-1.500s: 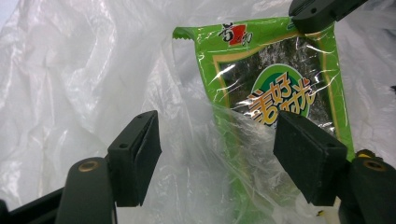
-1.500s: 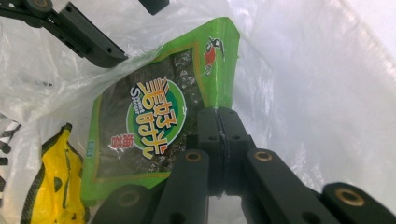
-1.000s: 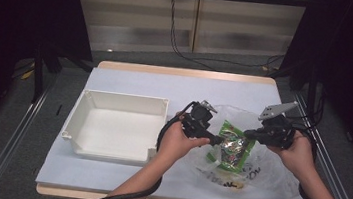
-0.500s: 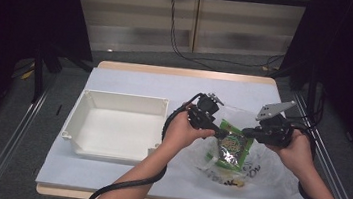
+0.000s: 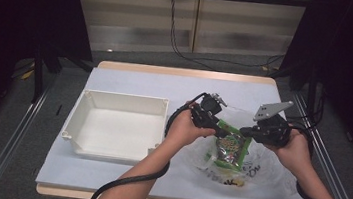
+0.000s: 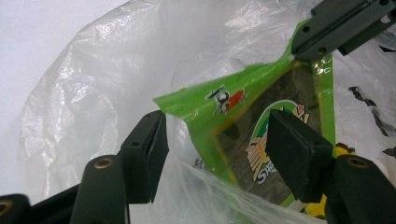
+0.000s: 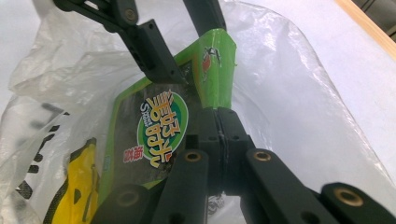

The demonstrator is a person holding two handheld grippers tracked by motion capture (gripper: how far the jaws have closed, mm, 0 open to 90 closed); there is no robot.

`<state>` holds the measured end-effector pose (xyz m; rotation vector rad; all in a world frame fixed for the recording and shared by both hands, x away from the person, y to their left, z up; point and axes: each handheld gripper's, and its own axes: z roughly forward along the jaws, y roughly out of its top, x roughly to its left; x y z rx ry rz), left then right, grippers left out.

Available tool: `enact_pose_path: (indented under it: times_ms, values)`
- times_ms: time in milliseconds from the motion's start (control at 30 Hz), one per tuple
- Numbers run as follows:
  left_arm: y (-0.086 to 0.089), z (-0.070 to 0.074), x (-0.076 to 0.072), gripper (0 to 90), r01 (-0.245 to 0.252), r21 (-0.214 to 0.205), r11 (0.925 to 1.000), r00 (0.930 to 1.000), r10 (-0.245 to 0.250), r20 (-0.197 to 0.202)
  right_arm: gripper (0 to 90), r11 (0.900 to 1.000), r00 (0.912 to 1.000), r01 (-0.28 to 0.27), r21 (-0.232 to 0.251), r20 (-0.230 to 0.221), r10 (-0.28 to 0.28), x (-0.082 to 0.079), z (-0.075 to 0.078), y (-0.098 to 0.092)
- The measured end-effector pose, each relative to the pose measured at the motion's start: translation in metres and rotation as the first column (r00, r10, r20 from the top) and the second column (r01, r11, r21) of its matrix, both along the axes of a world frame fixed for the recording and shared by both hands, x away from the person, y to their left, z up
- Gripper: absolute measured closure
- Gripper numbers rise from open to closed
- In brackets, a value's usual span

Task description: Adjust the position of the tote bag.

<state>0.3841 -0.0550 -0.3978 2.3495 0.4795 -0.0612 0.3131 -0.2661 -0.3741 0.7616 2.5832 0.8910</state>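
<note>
Green snack packet (image 5: 232, 148) half out of the clear plastic bag (image 5: 257, 166), not yet clear of it. Right gripper (image 7: 215, 112) is clamped on the packet's top corner. Left gripper (image 6: 217, 140) has just been closing around the other edge, packet between the jaws, pads not pressing yet. White tray (image 5: 116, 128) beside it has nothing in it. Yellow packet (image 7: 77, 186) remains in the bag.

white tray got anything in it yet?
No, the white tray shows a bare bottom; the green packet sits in the plastic bag.
</note>
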Motion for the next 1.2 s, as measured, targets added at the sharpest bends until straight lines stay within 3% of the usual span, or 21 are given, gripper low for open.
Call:
enact_pose_path:
  times_ms: [133, 300, 400, 567, 667, 767, 1000, 1067, 1133, 1200]
  values:
    - [0.000, -0.002, 0.001, 41.9, 0.018, 0.008, 0.9998, 0.9998, -0.018, 0.006, 89.7, 1.0000, 1.0000, -0.006, -0.002, 0.006, 0.006, 0.001, 0.000, 0.003]
    - [0.002, -0.004, 0.000, 48.1, 0.034, 0.003, 0.9994, 0.9993, -0.034, -0.017, 89.7, 0.9999, 0.9999, -0.009, 0.010, 0.008, 0.009, 0.001, 0.000, 0.003]
    - [0.001, -0.003, -0.001, 50.3, 0.037, 0.014, 0.9992, 0.9993, -0.037, -0.006, 89.7, 0.9999, 0.9999, -0.012, 0.007, 0.012, 0.012, 0.002, 0.000, 0.004]
    - [0.004, 0.000, -0.002, 63.3, 0.025, 0.020, 0.9995, 0.9997, -0.025, -0.002, 89.6, 0.9999, 0.9999, -0.011, 0.005, 0.010, 0.010, 0.002, -0.001, 0.004]
    - [0.006, -0.001, 0.000, 60.5, 0.012, 0.004, 0.9999, 0.9998, -0.012, -0.018, 90.0, 0.9998, 0.9997, -0.018, 0.008, 0.015, 0.018, 0.001, -0.001, 0.003]
    - [0.005, -0.002, 0.003, 50.8, 0.005, 0.008, 1.0000, 0.9998, -0.005, -0.017, 90.0, 0.9993, 0.9991, -0.037, -0.003, 0.022, 0.037, 0.000, -0.002, 0.005]
    - [0.001, -0.006, 0.008, 44.6, 0.040, 0.006, 0.9992, 0.9988, -0.040, -0.029, 90.0, 0.9981, 0.9976, -0.062, 0.002, 0.031, 0.062, 0.001, -0.002, 0.005]
    - [0.000, -0.008, 0.009, 39.3, 0.034, -0.019, 0.9992, 0.9978, -0.035, -0.055, 90.0, 0.9980, 0.9974, -0.064, -0.003, 0.034, 0.064, 0.001, -0.002, 0.005]
    - [-0.002, -0.009, 0.009, 39.4, 0.066, 0.001, 0.9978, 0.9966, -0.066, -0.048, 90.0, 0.9978, 0.9969, -0.066, -0.009, 0.043, 0.066, 0.001, -0.002, 0.006]
    - [-0.003, -0.011, 0.008, 39.9, 0.066, 0.009, 0.9978, 0.9967, -0.066, -0.047, 90.0, 0.9972, 0.9965, -0.074, 0.008, 0.039, 0.074, 0.001, -0.001, 0.006]
